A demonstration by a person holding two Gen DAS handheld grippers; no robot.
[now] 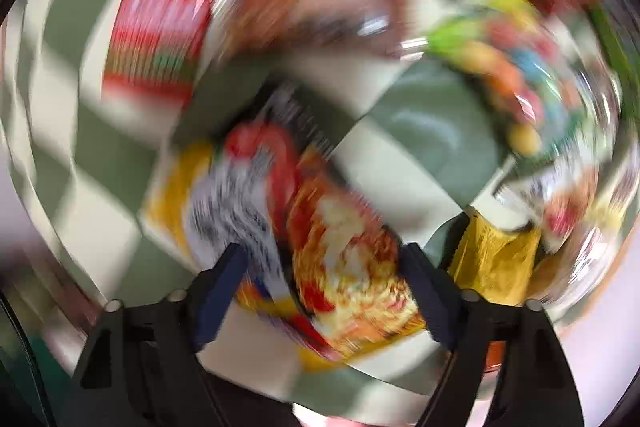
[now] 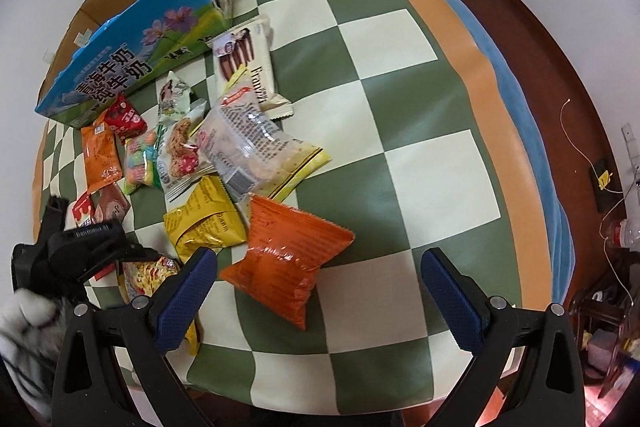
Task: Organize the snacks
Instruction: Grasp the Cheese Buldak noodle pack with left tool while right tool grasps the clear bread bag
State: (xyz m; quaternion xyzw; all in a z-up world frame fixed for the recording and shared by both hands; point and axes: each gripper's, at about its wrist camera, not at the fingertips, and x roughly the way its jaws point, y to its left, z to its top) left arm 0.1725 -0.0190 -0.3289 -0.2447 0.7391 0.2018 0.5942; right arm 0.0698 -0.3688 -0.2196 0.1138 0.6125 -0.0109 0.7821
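Note:
The left wrist view is heavily motion-blurred. My left gripper (image 1: pixel 320 267) stands with its blue pads either side of a red and yellow noodle packet (image 1: pixel 328 247); I cannot tell if they grip it. The right wrist view shows that gripper (image 2: pixel 80 247) at the lower left over the same packet (image 2: pixel 148 277). My right gripper (image 2: pixel 320 291) is open and empty above an orange snack bag (image 2: pixel 286 261). A yellow packet (image 2: pixel 204 223) and a clear rice-snack bag (image 2: pixel 248 143) lie beyond it.
A torn blue milk carton box (image 2: pixel 132 47) lies at the back left of the green-and-cream checked cloth (image 2: pixel 420 167). Several small snacks lie near it, among them a white wafer pack (image 2: pixel 244 59) and an orange sachet (image 2: pixel 100 155). The table edge and floor are at the right.

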